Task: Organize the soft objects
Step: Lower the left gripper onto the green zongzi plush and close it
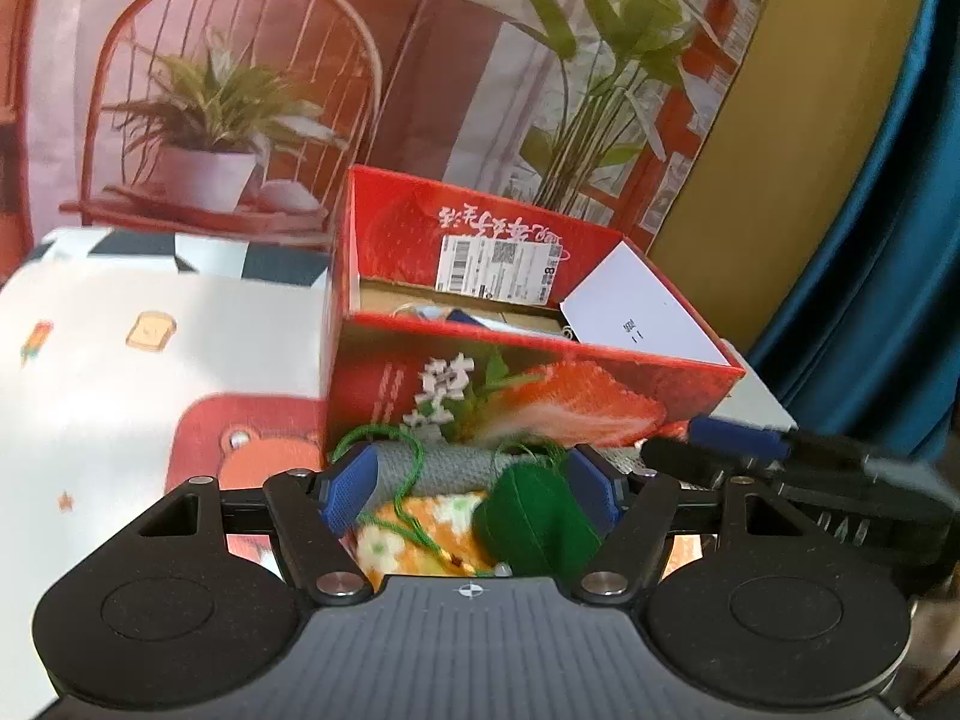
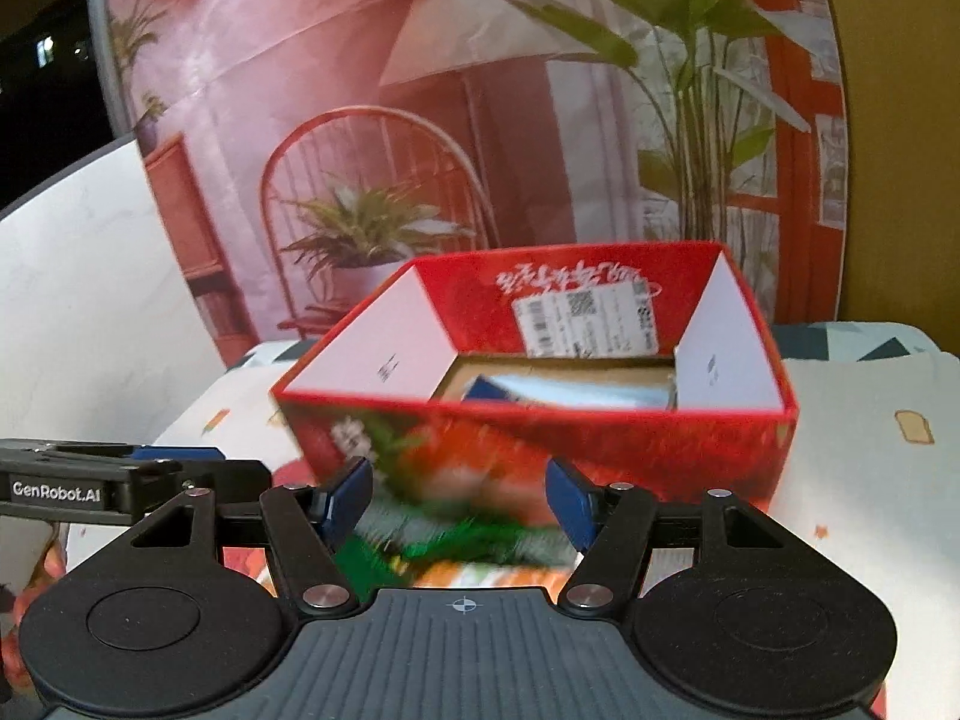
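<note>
**Soft bundle between both grippers, red box ahead: hazards noted**

Item 1. Left gripper (image 1: 468, 483). Jaws are set moderately wide. Between the blue pads (image 1: 351, 483) a soft bundle is seen: a grey knitted piece (image 1: 453, 468), an orange floral cloth (image 1: 420, 531), a green felt piece (image 1: 534, 519) and a loose green cord (image 1: 408, 462). Whether the pads press on the bundle or merely flank it cannot be told.

Item 2. Right gripper (image 2: 459, 495). Jaws are likewise held moderately wide. The same green and orange material (image 2: 456, 552) is seen low between the fingers, heavily blurred; contact cannot be judged. The left gripper's body is seen at its left edge, so the two tools are close together.

Item 3. Red strawberry-printed box (image 1: 540, 354). It stands open just beyond the bundle on a patterned tablecloth (image 1: 150, 360). A shipping label (image 1: 498, 267) is stuck on its inner wall; a blue and white item (image 2: 540, 393) lies inside.

Item 4. Risks, as judged.
- The bundle may be dropped short of the box if neither pair of pads grips it.
- The trailing cord may be snagged on a finger or the box rim, so that pieces are dragged out.
- The near wall may be struck and the light box pushed away.
- The grippers may collide, given their closeness.
</note>
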`<state>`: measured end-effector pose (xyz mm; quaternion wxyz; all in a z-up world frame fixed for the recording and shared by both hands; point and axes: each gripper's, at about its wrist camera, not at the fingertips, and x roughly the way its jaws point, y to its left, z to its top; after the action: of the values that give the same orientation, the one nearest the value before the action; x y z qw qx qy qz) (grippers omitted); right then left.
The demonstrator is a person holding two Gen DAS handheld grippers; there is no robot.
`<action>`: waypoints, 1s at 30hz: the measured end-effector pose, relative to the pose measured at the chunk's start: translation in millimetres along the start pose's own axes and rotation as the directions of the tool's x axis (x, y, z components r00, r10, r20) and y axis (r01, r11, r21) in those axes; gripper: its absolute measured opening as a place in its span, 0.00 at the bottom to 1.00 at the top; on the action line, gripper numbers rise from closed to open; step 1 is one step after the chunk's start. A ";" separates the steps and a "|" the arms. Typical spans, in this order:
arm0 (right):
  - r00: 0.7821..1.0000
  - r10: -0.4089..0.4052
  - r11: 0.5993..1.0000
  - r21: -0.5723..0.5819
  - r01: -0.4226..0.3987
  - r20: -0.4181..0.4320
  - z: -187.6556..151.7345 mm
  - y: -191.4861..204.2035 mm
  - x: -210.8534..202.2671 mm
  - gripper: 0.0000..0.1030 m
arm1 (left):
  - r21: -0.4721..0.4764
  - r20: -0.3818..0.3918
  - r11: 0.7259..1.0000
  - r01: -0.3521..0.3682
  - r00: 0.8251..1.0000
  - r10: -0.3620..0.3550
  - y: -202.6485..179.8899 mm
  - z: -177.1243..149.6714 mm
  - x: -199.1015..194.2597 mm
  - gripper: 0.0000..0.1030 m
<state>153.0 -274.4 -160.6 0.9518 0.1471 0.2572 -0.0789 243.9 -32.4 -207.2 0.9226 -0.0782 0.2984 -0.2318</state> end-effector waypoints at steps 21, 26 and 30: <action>0.997 0.039 0.987 -0.152 -0.050 -0.072 -49.0 38.7 11.8 0.62 | -0.047 -0.029 0.999 -0.003 1.000 0.002 -2.8 -11.4 2.0 0.67; 0.997 0.033 0.982 -0.185 -0.046 -0.076 -51.2 41.9 18.4 0.61 | -0.043 -0.082 0.998 0.037 0.996 -0.040 -12.9 -7.8 19.6 0.57; 0.996 0.043 0.981 -0.187 -0.057 -0.077 -51.6 42.6 22.5 0.60 | -0.056 -0.137 0.997 0.054 0.989 -0.061 -16.4 -12.7 36.0 0.43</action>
<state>157.8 -219.4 -204.5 0.9531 0.0655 0.2944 -0.0249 255.9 -64.0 -231.4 0.8902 -0.0943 0.3654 -0.2552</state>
